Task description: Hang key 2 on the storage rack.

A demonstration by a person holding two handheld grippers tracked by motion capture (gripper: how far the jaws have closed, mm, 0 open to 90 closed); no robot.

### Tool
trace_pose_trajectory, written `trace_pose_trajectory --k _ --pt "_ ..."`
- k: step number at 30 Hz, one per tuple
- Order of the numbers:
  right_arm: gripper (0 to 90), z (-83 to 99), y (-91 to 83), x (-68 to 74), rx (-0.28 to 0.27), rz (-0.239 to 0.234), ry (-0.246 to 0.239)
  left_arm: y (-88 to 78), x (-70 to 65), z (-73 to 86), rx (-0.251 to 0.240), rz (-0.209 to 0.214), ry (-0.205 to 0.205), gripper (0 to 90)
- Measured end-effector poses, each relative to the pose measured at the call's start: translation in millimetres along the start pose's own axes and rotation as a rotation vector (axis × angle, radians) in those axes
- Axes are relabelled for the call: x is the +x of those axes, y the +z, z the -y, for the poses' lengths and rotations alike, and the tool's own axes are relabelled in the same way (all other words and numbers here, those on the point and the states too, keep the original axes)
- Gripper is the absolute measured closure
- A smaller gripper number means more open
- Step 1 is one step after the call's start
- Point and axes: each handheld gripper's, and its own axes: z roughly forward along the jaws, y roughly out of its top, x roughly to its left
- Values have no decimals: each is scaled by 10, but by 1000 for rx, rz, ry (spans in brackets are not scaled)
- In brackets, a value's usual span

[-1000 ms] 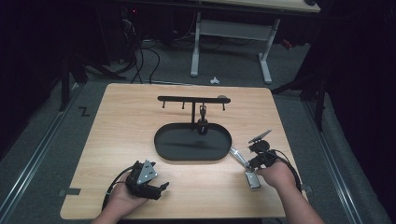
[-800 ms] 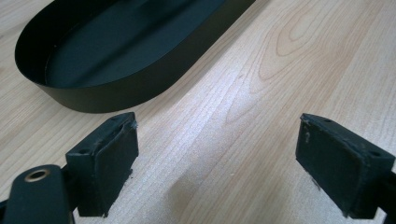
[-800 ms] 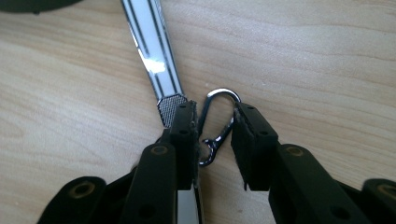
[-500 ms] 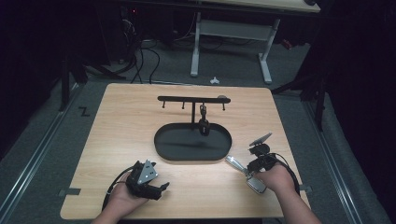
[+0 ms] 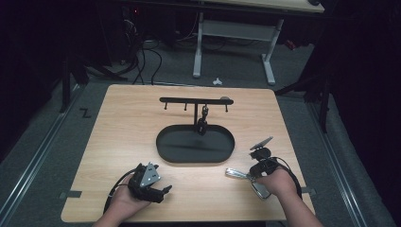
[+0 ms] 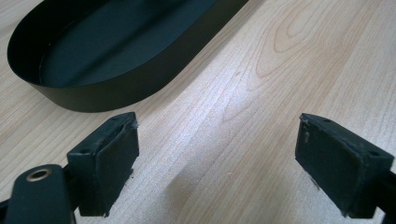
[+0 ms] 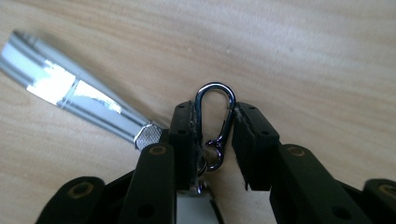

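Observation:
My right gripper [image 5: 253, 178] is at the table's front right, pointing down at a keychain. In the right gripper view its pads press both sides of a silver carabiner [image 7: 215, 121]; the jaws of my right gripper [image 7: 214, 112] have just been closing on it. A flat shiny metal strip [image 7: 74, 93] of the keychain lies to the upper left, and the same strip [image 5: 236, 173] lies on the wood. My left gripper [image 5: 158, 182] rests at the front left, and its jaws [image 6: 217, 140] stand wide open over bare wood.
A black oval tray [image 5: 165, 151] sits mid-table, and its wall [image 6: 116, 88] is just beyond my left gripper. Behind it stands a black hook rack [image 5: 196, 100] with one dark keychain [image 5: 203, 124] hanging over the tray. Cables trail from both grippers.
The right hand and the keychain's metal strip have shifted a little toward the table's near edge. The left hand has stayed put.

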Motion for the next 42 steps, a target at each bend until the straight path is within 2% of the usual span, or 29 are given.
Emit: trace_pose_trajectory --k 3,4,6,8,11,18,20,22,24,25,28,31,33,35,37,42 --pt "732 -47 12 11 -28 37 -23 -3 1 1 0 0 1 141" --pt "737 -60 12 13 -30 38 -26 -4 1 2 0 -1 0 141" --pt "850 -95 -30 14 -69 35 -25 -2 3 3 -2 -1 -2 143" --pt "859 -132 -69 14 -63 36 -28 1 3 4 3 2 -1 144" --pt "840 -142 -58 14 -35 58 -32 3 -3 4 5 4 2 145" --pt "788 -98 -65 -79 -51 57 -3 8 -9 7 12 12 10 148" --pt "696 -87 -75 -116 -53 35 25 8 -14 6 12 12 11 149" --pt "653 -79 -59 -129 -62 3 48 12 -14 5 13 13 12 149" --pt "651 -77 -34 -115 -48 5 37 17 -13 5 16 14 13 149" --pt "655 -74 4 -90 -18 13 25 17 -15 5 16 14 13 149" --pt "698 -69 18 -65 -14 13 18 12 -20 5 12 13 14 149" --pt "725 -60 11 -36 -14 35 -19 10 -19 4 14 14 15 150" --pt "731 -53 11 -31 -20 44 -22 9 -18 5 13 14 15 150" --pt "751 -52 4 -42 -24 30 -10 8 -18 5 13 15 16 150" --pt "840 -59 -48 -66 -53 20 7 8 -20 4 13 16 17 150" --pt "859 -39 -60 -127 -31 37 18 9 -21 4 12 18 18 150"
